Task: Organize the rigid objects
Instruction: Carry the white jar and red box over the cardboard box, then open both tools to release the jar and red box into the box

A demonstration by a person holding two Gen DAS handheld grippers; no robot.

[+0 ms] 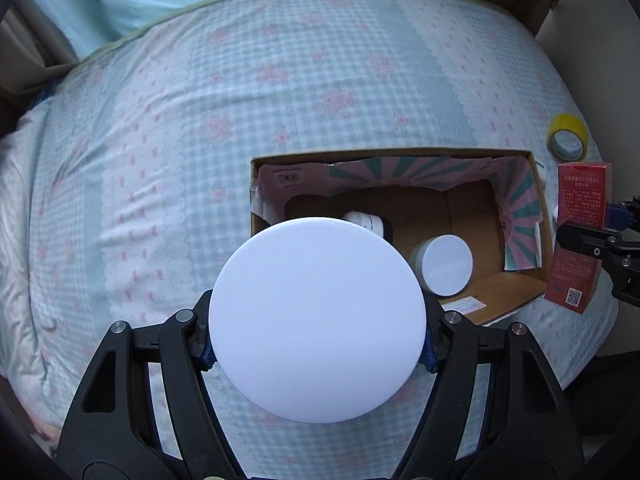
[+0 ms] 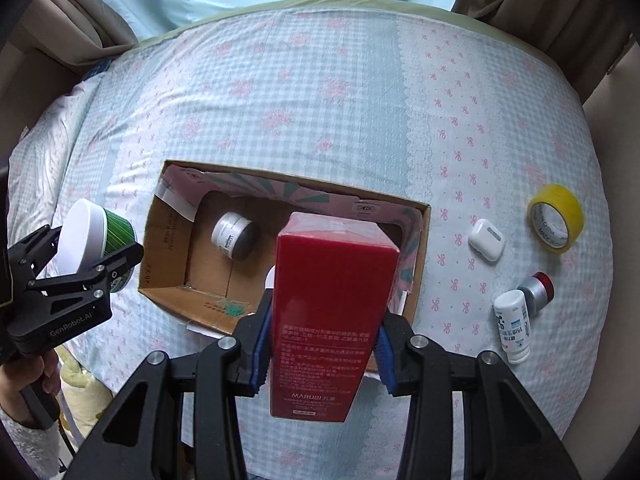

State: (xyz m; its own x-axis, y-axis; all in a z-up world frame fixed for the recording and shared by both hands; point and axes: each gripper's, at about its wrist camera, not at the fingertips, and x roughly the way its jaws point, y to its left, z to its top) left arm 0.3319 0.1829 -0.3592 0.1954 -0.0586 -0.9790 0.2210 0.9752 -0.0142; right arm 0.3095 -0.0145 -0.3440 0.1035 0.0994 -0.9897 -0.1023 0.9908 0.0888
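Note:
My left gripper (image 1: 318, 356) is shut on a round jar with a white lid (image 1: 316, 320); the right wrist view shows that jar's green striped body (image 2: 116, 232) to the left of the box. My right gripper (image 2: 322, 354) is shut on a tall red carton (image 2: 332, 308), held upright over the box's near right side. The open cardboard box (image 1: 516, 296) lies on the bed. Inside it are a grey jar with a white lid (image 1: 444, 264) and a white and dark jar (image 2: 234, 236) lying on its side.
On the checked bedspread (image 2: 320, 100) right of the box lie a white earbud case (image 2: 486, 238), a yellow tape roll (image 2: 556, 218), a small white bottle (image 2: 512, 330) and a silver and red cap (image 2: 538, 288). A person's hand (image 2: 24, 376) holds the left gripper's handle.

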